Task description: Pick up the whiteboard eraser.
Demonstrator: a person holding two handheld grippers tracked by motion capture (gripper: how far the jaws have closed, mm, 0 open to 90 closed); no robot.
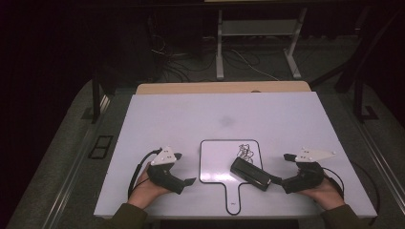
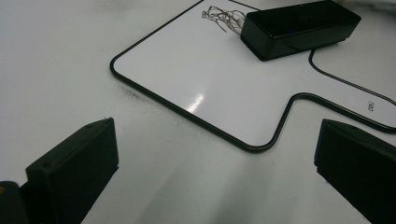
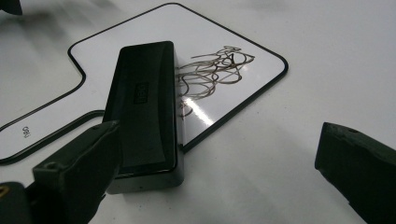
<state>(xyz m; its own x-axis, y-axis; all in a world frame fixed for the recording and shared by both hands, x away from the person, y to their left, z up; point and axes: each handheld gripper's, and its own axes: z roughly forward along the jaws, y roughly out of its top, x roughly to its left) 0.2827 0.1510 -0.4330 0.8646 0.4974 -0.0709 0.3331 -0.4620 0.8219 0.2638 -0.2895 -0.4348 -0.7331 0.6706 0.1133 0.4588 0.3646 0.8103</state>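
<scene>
Eraser [image 3: 144, 109] lies on the small whiteboard [image 1: 215, 162] beside the scribble [image 3: 210, 74]; my right fingers [image 3: 74, 172], spread wide, approach it, left fingers [image 2: 70, 172] released too. Next: close around its body.

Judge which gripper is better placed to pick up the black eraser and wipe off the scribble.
The right gripper: its open jaws sit right at the eraser, which lies beside the scribble on the whiteboard. The left gripper is open too, but waits off the board's left edge.
</scene>
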